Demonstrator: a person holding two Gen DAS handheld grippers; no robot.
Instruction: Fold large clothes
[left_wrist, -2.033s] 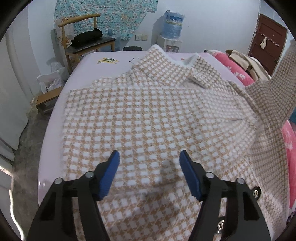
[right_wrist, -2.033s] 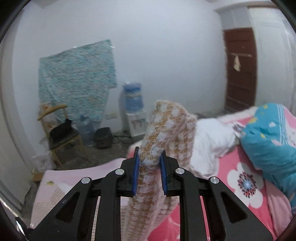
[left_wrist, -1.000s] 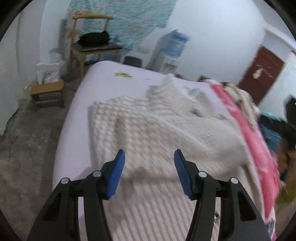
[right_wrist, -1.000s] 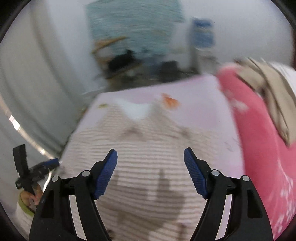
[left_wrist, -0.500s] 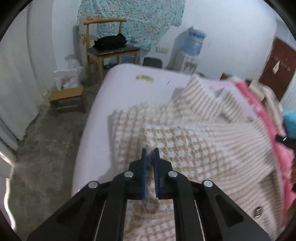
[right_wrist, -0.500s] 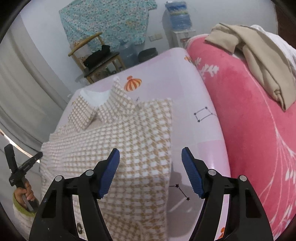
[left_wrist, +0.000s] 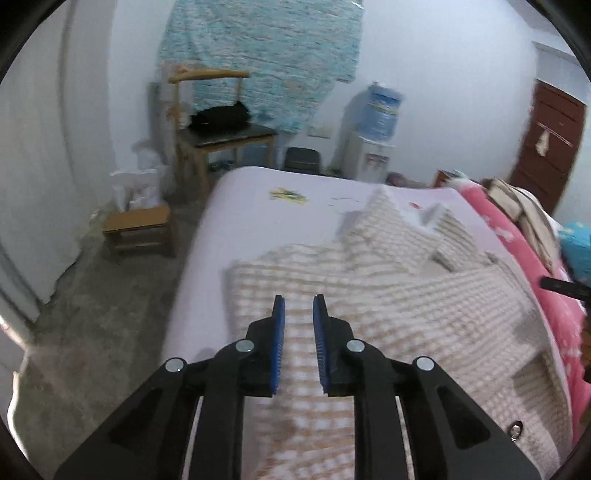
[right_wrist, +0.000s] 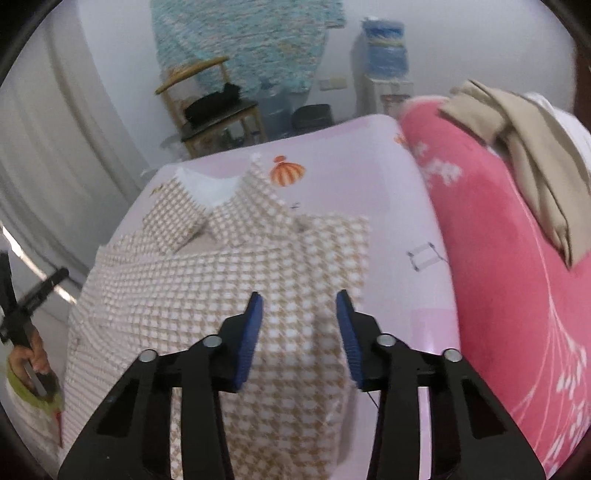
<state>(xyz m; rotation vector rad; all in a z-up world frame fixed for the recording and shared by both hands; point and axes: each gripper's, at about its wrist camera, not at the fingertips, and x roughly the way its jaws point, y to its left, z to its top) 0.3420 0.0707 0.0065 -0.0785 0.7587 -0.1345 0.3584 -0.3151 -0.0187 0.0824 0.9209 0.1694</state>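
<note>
Bed: a mattress under a pale lilac sheet (left_wrist: 236, 221), printed with small cartoon motifs, fills the middle of both wrist views.
Pink blanket: a rose-coloured blanket (right_wrist: 517, 295) with white flower prints runs along the bed's right side, a beige garment (right_wrist: 532, 147) draped over its far end.
Garment: a tan-and-white houndstooth coat (right_wrist: 229, 280) lies spread on the lilac sheet, collar pointing toward the far wall and its white lining showing at the neck; both sleeves look folded inward across the body, though motion blur softens the left view.
Left gripper: the left gripper (left_wrist: 298, 343) hangs above the coat's near left portion, its blue-padded jaws parted by a narrow gap with nothing between them; the checked cloth lies below and beyond the tips.
Right gripper: the right gripper (right_wrist: 299, 332) sits over the coat's right side, jaws spread wide and empty, the folded right edge of the cloth showing between and under them.
Hand: at the left edge of the right view, the person's left hand (right_wrist: 29, 354) grips the other tool's handle.
Background: a wooden chair (left_wrist: 218, 136) carrying a black bag, a water dispenser (left_wrist: 373, 147) and a brown door (left_wrist: 546, 144) stand by the white wall.
</note>
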